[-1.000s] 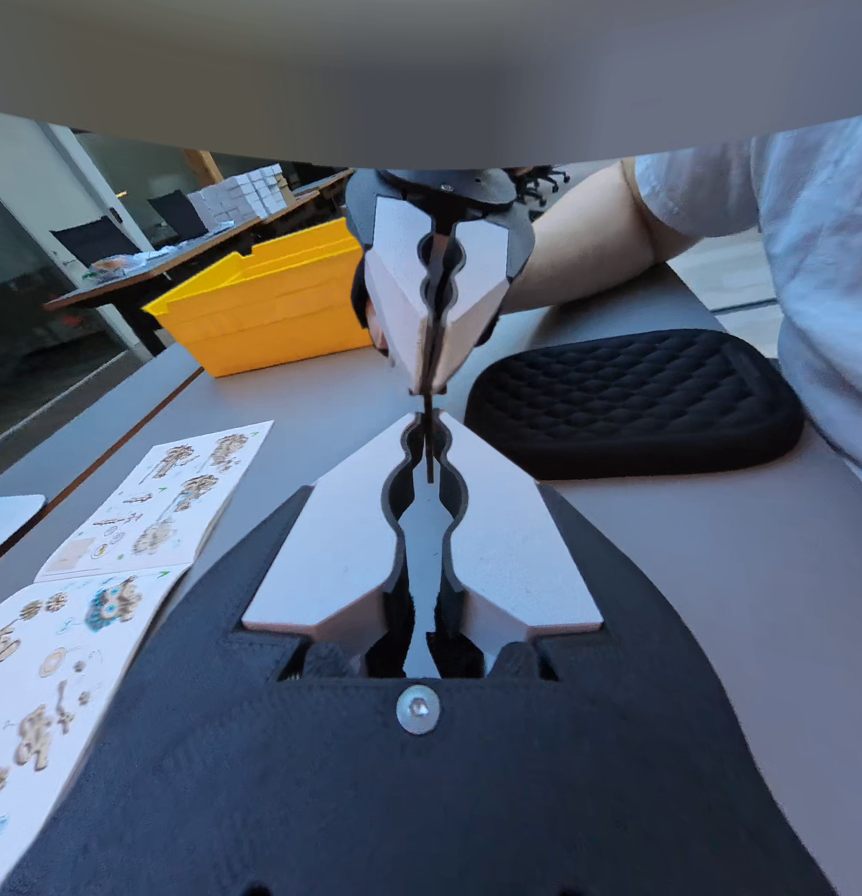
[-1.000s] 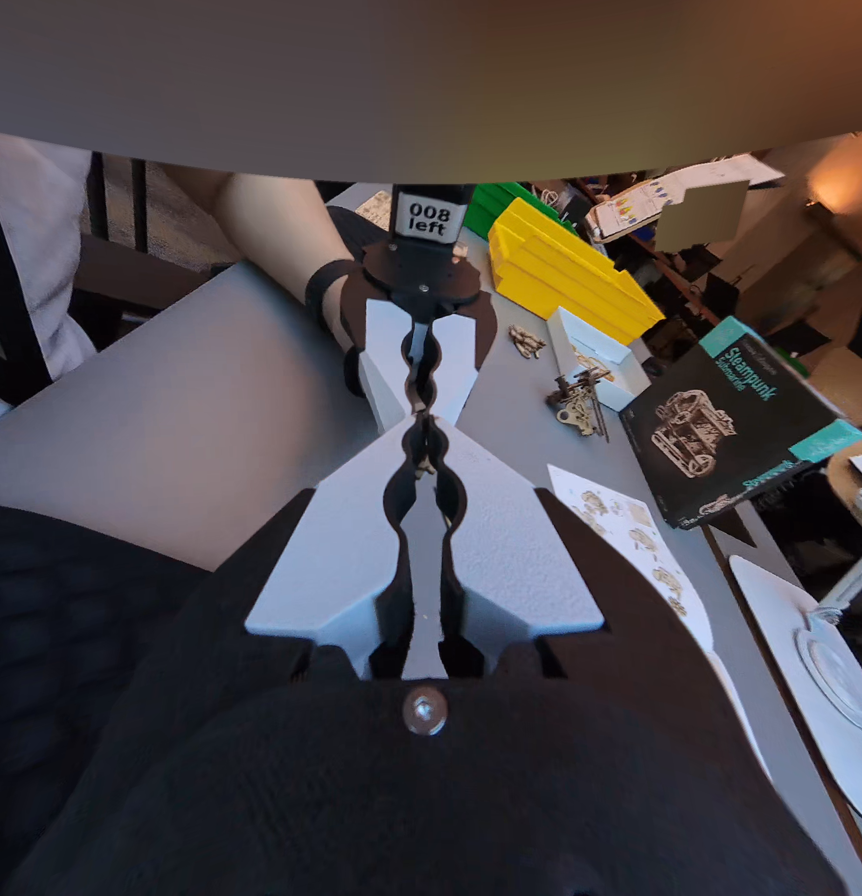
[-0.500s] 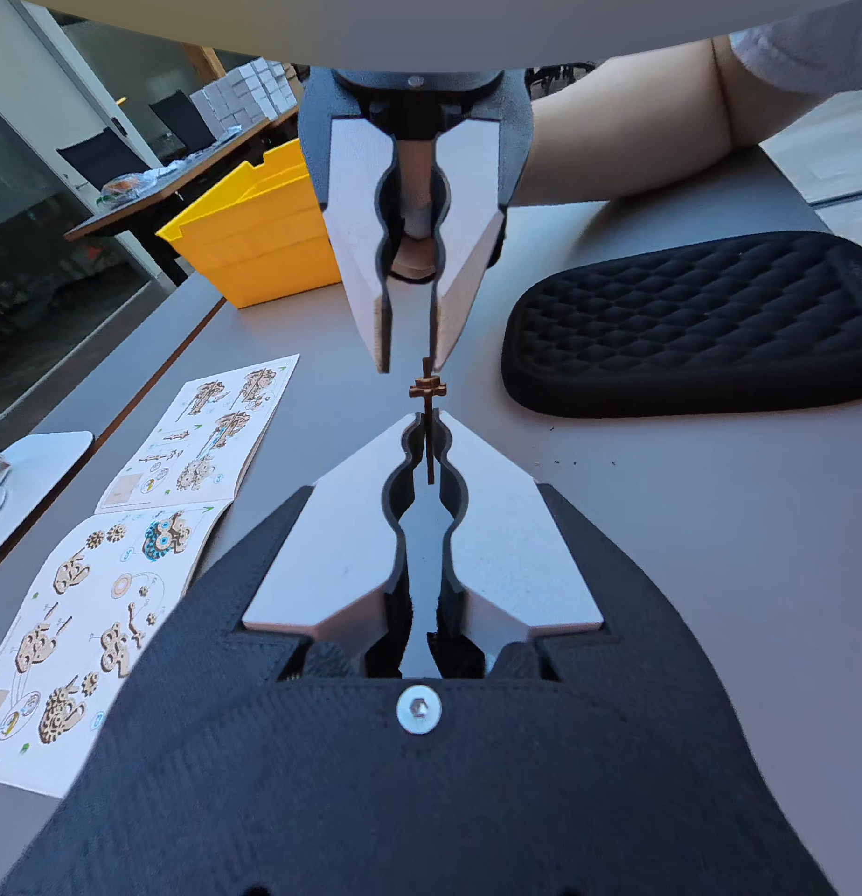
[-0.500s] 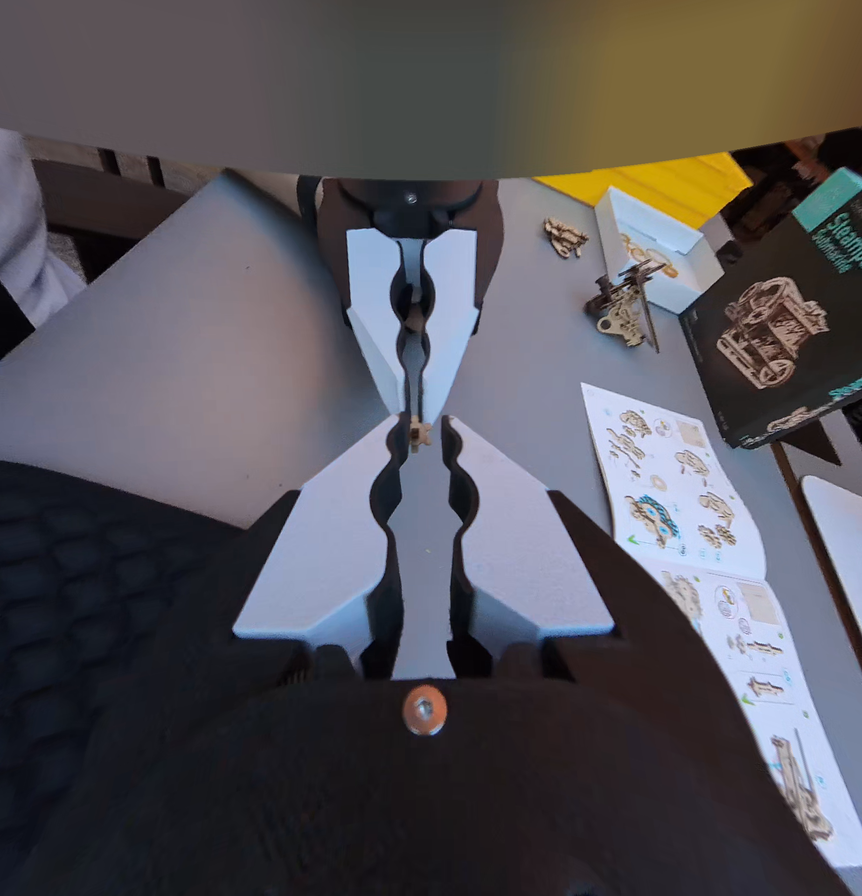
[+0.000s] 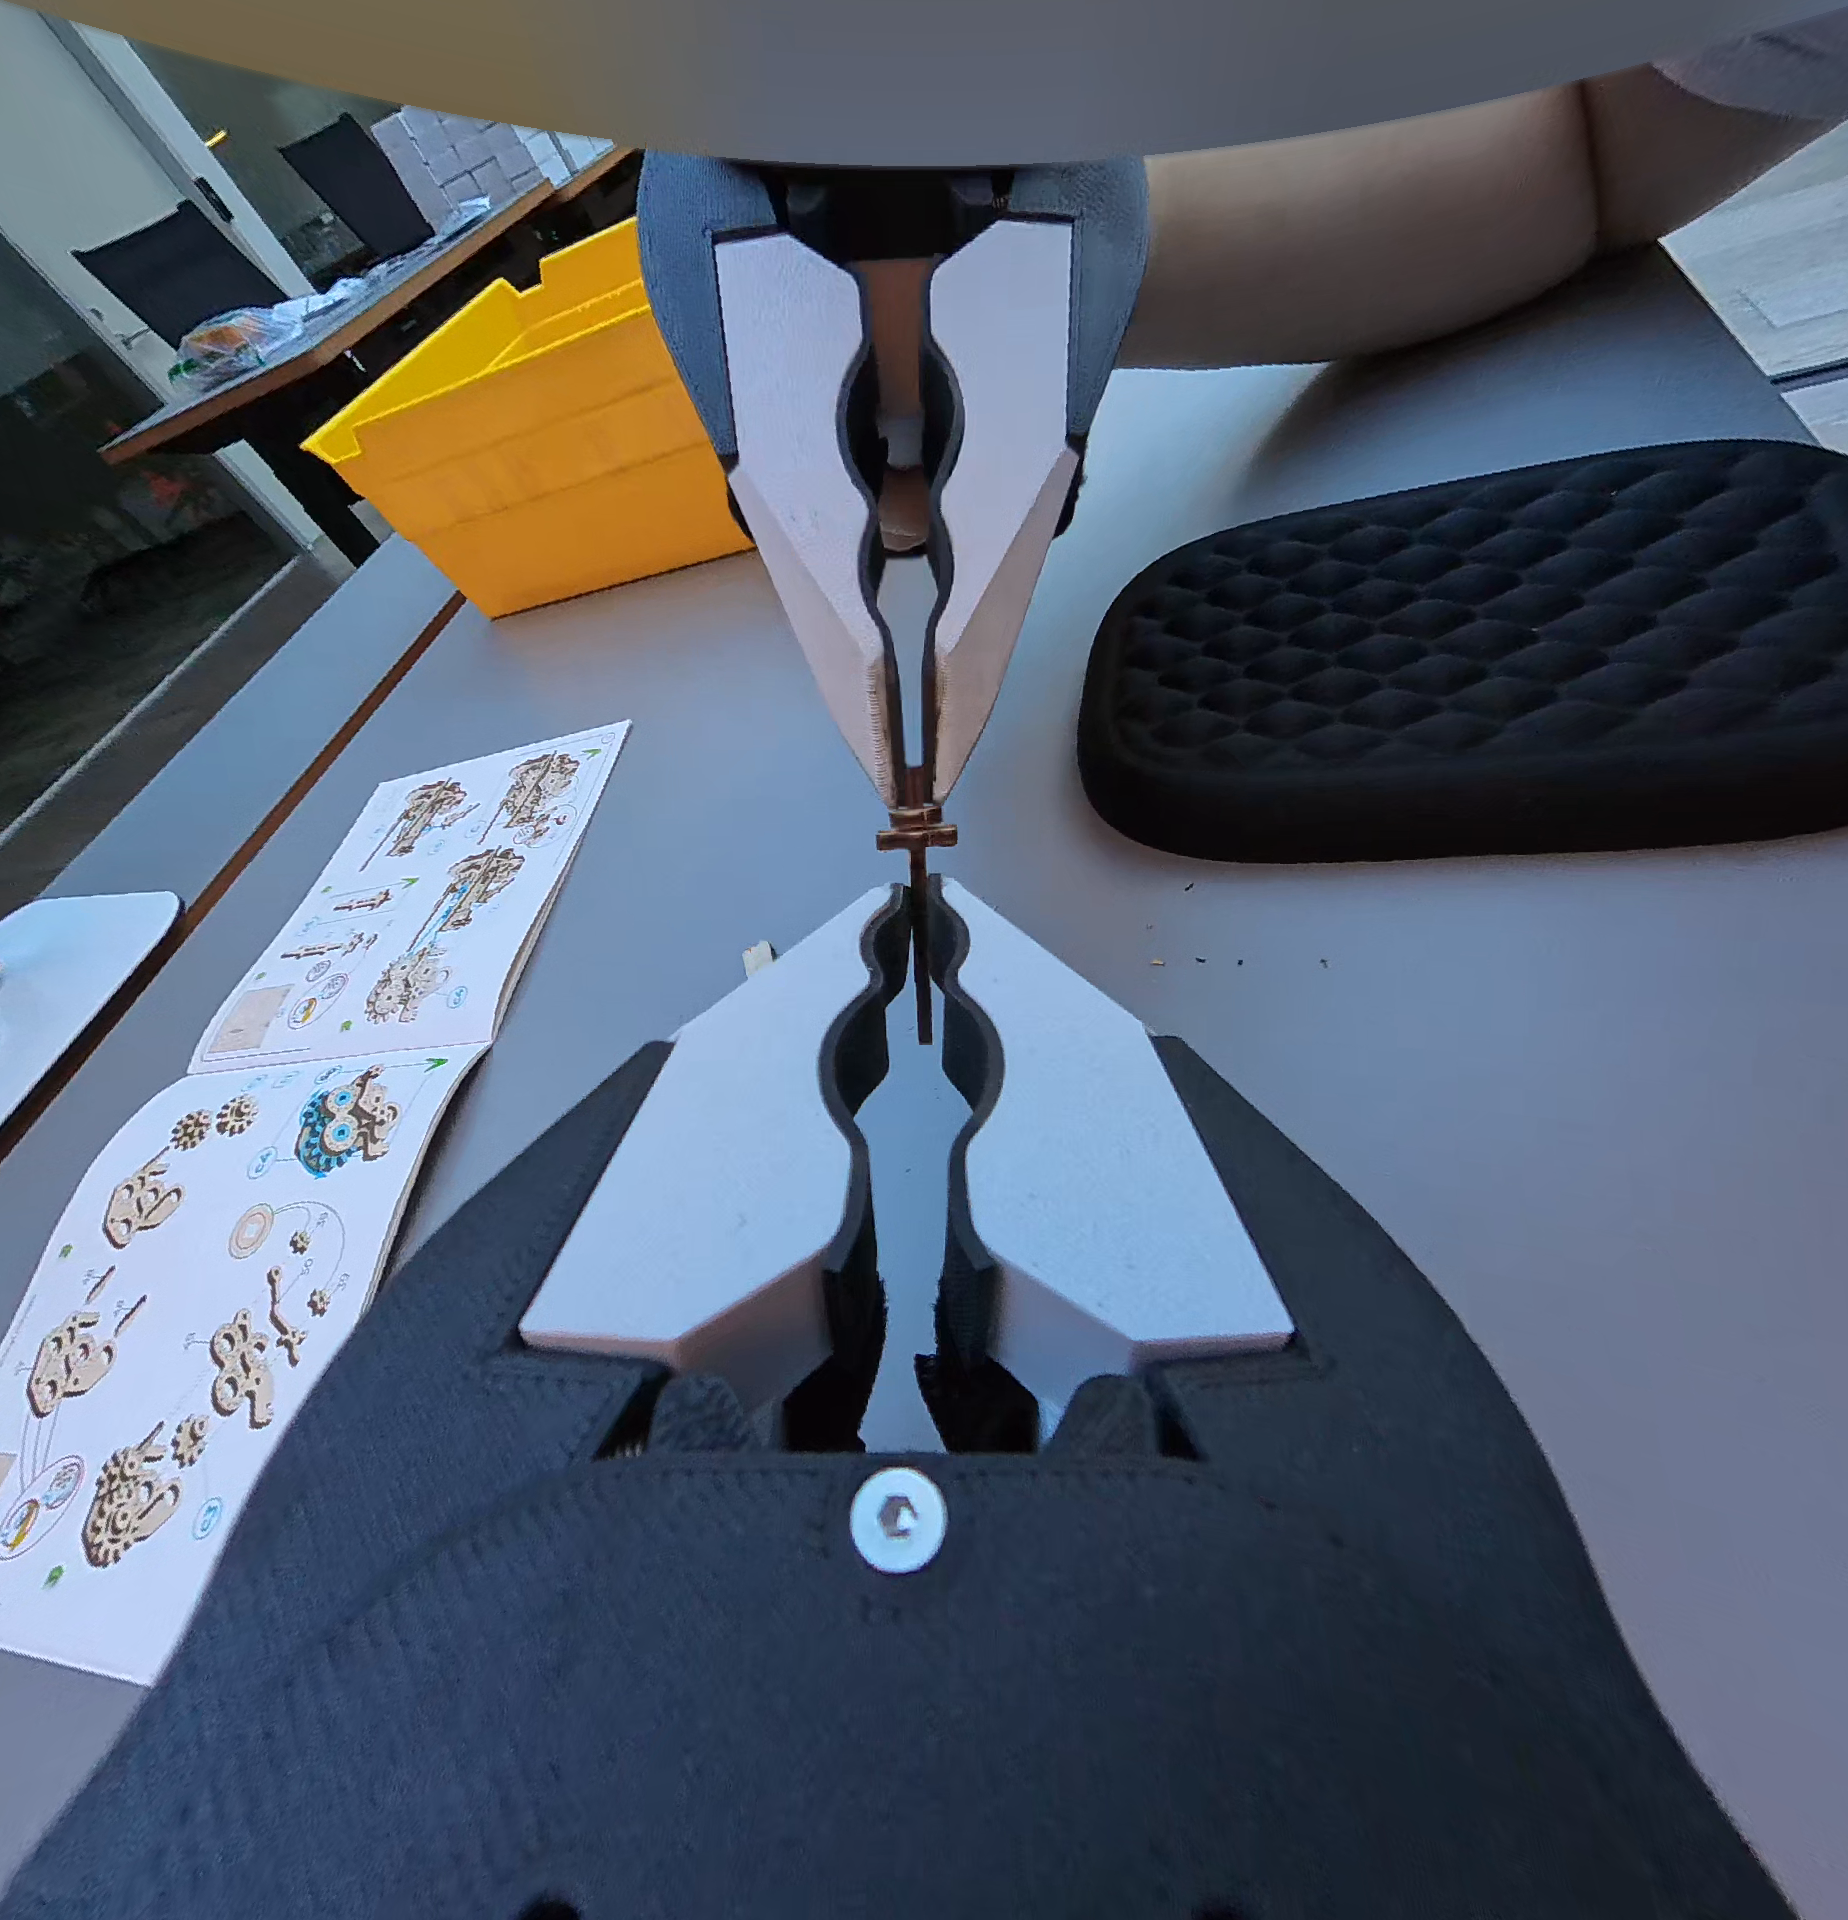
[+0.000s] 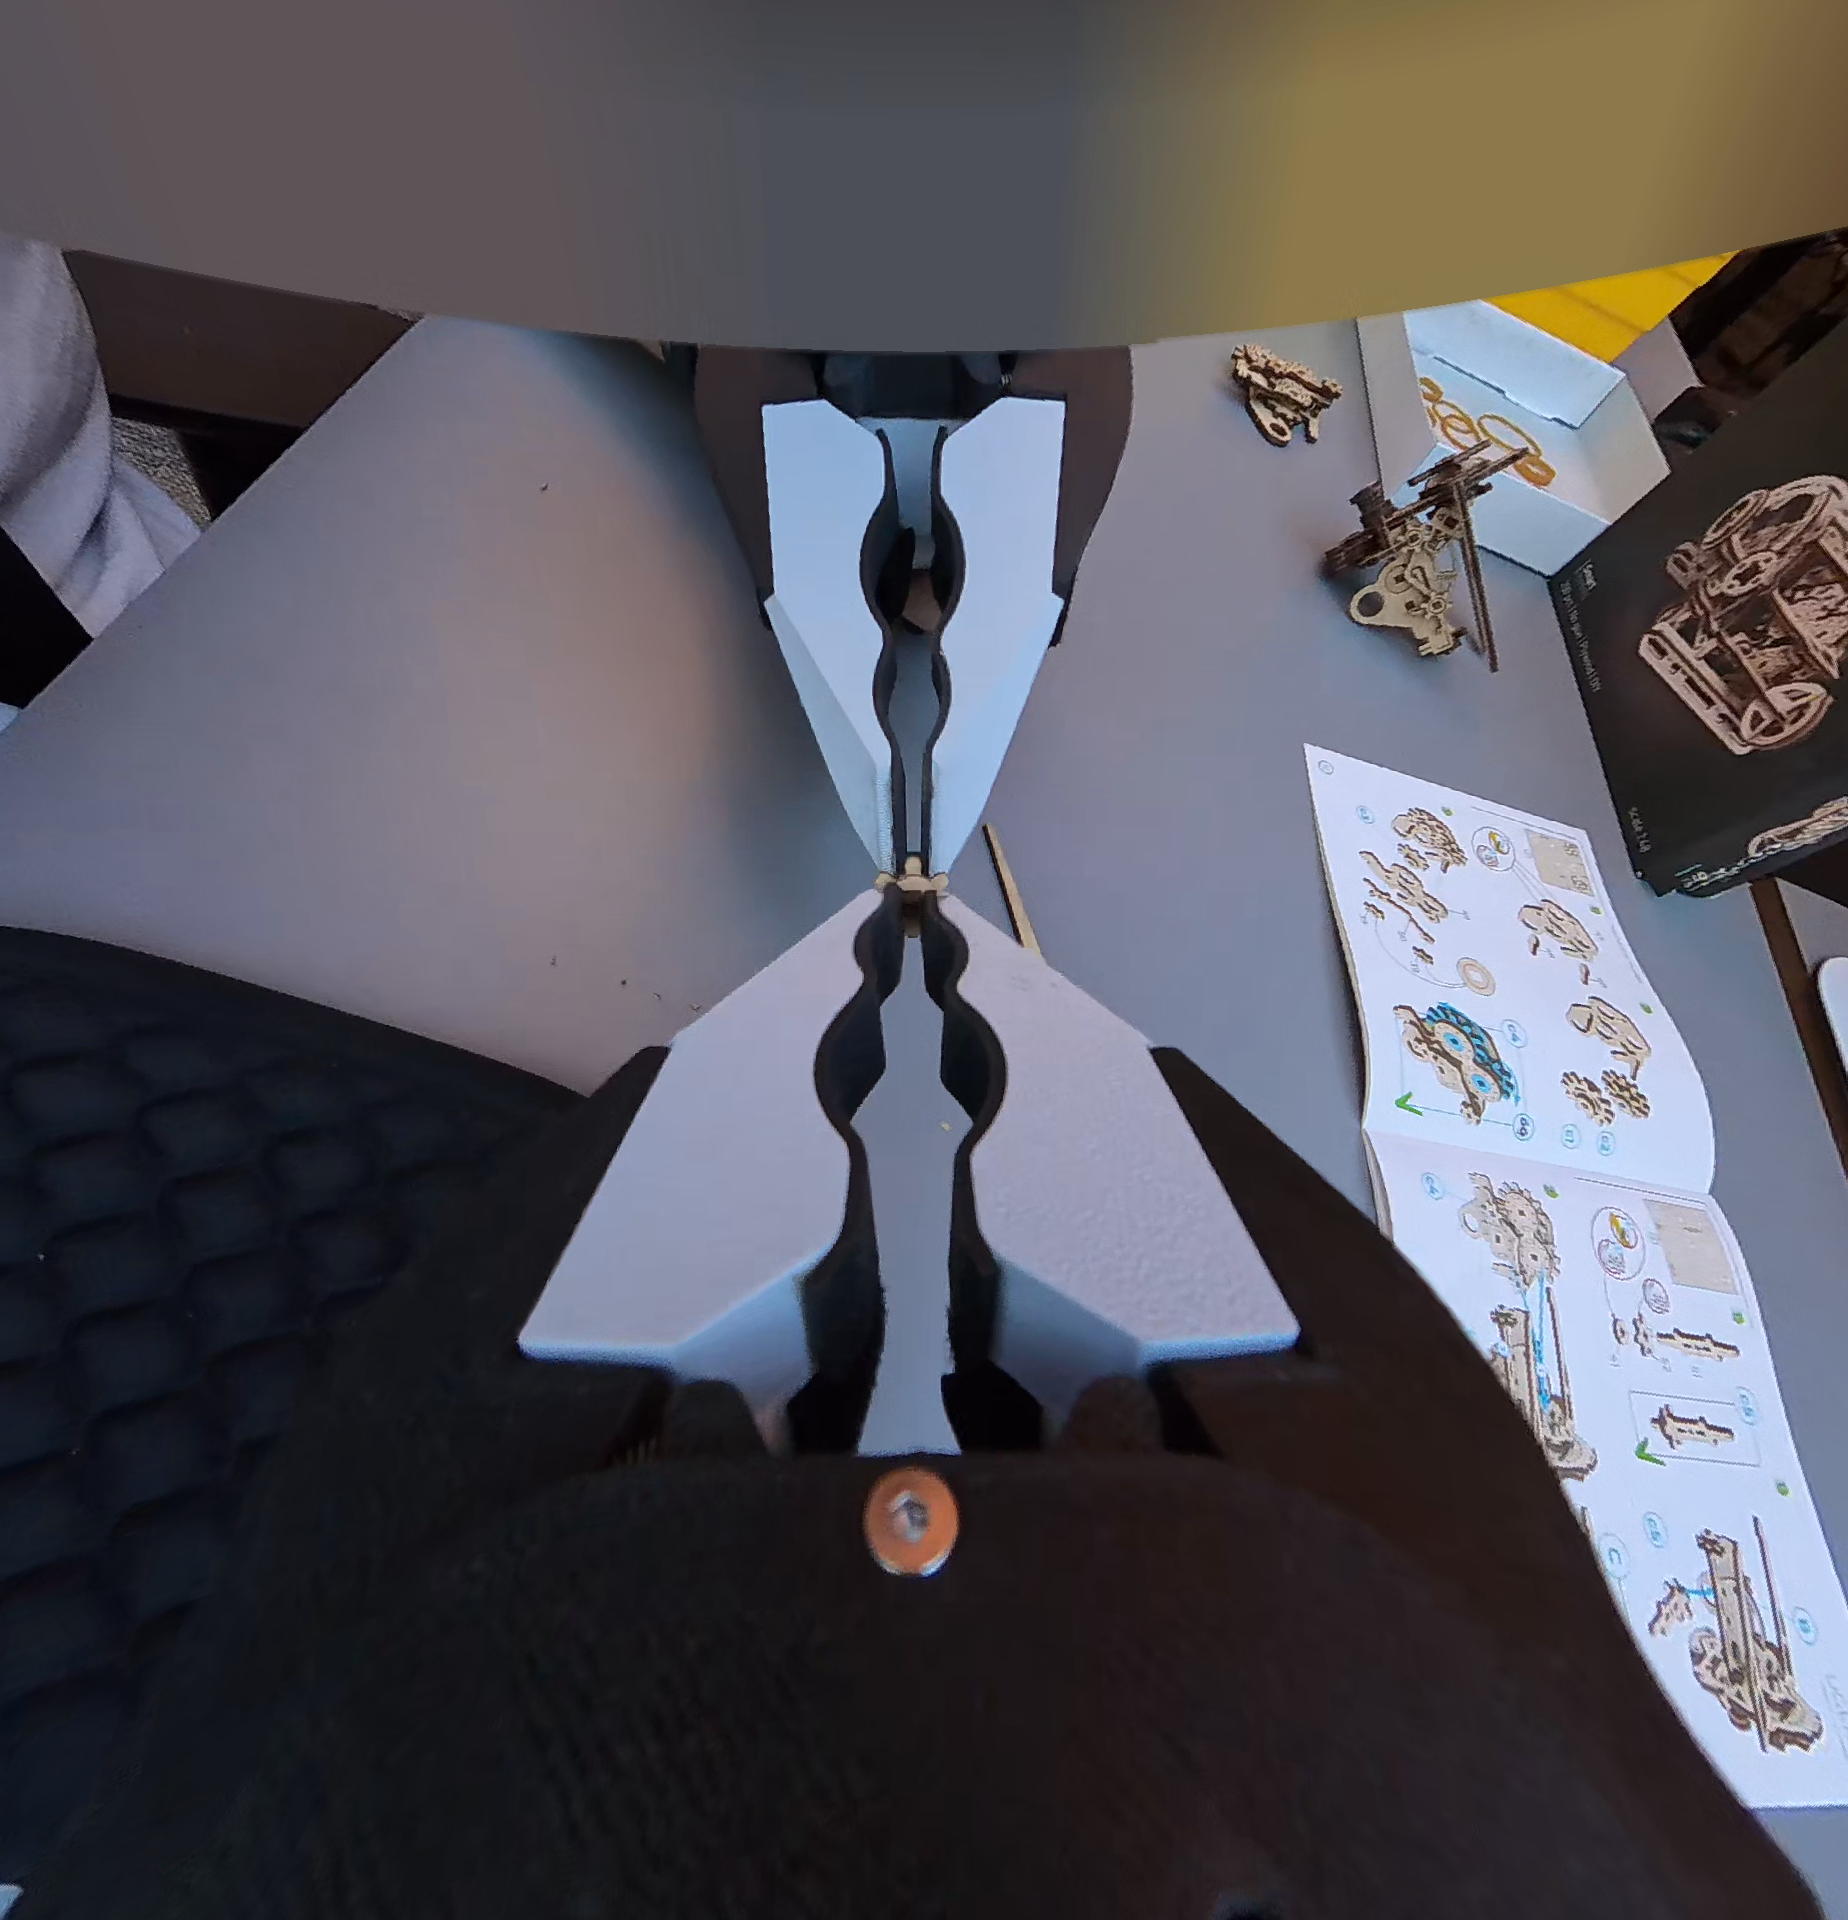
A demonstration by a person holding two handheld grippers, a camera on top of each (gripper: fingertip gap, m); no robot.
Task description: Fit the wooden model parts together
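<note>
Two grippers meet tip to tip above a grey table [image 5: 1419,1091]; the left gripper [image 5: 915,894] has its jaws closed on a thin wooden stick [image 5: 922,977], which runs out past the tips and carries a small wooden cross piece [image 5: 916,836]; the right gripper [image 6: 907,909] faces it, jaws drawn almost together on the far end of the same stick, just beyond the cross piece. Containers: one stack of yellow bins [image 5: 546,447] at the far table edge, contents not visible; one small white box [image 6: 1502,436] holding light wooden rings. Counts: one open instruction booklet [image 6: 1522,1143]; one black kit box [image 6: 1751,665]; two partly built wooden assemblies, one [image 6: 1419,561] beside the white box and one [image 6: 1284,390] farther off; one loose stick [image 6: 1008,883]; one black padded cushion [image 5: 1502,644].
</note>
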